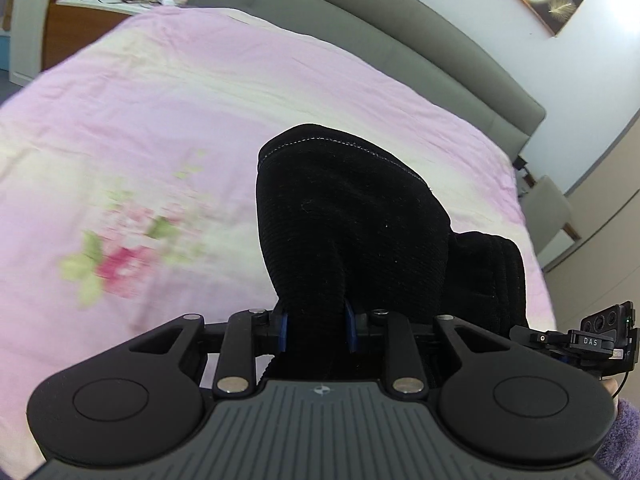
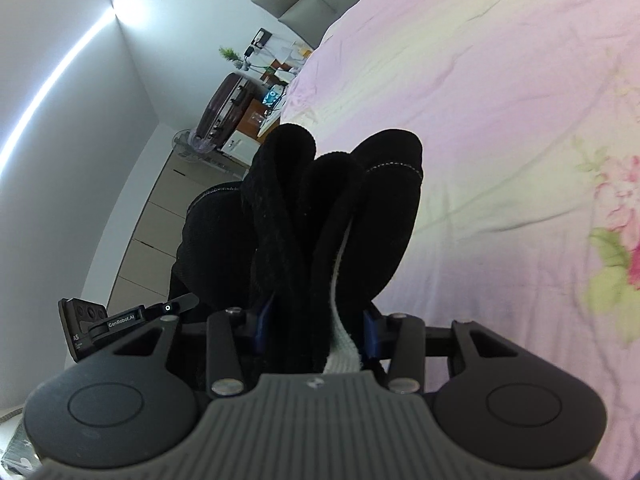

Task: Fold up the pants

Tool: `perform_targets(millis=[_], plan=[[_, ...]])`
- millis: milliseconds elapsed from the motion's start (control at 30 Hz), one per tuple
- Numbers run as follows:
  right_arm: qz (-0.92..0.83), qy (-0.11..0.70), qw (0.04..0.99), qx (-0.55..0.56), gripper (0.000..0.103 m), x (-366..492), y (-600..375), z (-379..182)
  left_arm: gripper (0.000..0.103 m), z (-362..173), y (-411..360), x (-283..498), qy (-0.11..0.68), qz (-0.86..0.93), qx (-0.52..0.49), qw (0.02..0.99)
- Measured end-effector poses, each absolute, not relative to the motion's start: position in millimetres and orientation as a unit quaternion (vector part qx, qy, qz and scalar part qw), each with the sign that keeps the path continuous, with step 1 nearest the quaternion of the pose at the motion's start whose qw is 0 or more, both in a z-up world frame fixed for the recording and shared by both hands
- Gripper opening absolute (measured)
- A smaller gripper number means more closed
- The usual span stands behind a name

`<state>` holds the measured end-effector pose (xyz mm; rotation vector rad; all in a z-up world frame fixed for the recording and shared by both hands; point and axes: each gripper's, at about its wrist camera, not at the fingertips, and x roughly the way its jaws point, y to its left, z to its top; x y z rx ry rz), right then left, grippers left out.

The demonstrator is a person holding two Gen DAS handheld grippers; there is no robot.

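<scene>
The black pants (image 1: 352, 224) are held up off the bed (image 1: 168, 120), bunched between both pairs of tongs. In the left wrist view, the left tongs (image 1: 318, 326) are closed on a thick gather of the fabric, the blue pads (image 1: 283, 330) pressed against it on either side. In the right wrist view, the right tongs (image 2: 316, 326) are clamped on several folded layers, with a strip of white lining (image 2: 342, 344) caught between the pads.

A wide stretch of the pink sheet is seen beyond the pants in both views, bare apart from its printed flowers (image 1: 120, 256). The far edge of the bed is bounded by a grey padded headboard (image 1: 400, 52), with a pale wall (image 1: 500, 40) behind it. A wooden desk (image 1: 92, 24) crowded with small items is seen past one corner of the bed, well apart from the pants. Part of the right device is visible at the right edge of the left view, beside a fuzzy purple sleeve (image 1: 628, 440).

The pants are made of a ribbed, corduroy-like cloth, soft and thick, with a line of pale stitching (image 1: 340, 142) along one rounded hem. The folds stand up in rounded lobes. The sheet is smooth cotton with light creases. The tongs are of matte black plastic with a ridged grey housing.
</scene>
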<state>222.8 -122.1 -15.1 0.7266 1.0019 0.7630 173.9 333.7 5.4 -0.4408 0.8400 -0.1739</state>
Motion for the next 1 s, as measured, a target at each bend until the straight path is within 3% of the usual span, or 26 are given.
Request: perform_targets(millis=[433, 833, 1000], plan=[[0.341, 0.478, 0.738, 0.334, 0.040, 250.2, 8.3, -89.3, 0.029, -63.4, 428.5, 228.2, 0.445, -0.064, -0.194, 0.872], [0.283, 0.520, 0.744, 0.311, 0.040, 266.2, 19.8, -155.3, 0.029, -149.3, 446.6, 270.2, 0.477, -0.072, -0.192, 0.855], [0.277, 0.529, 0.744, 0.300, 0.041, 269.6, 18.8, -166.8, 0.033, -148.2, 447.2, 262.7, 0.474, -0.058, -0.194, 0.857]])
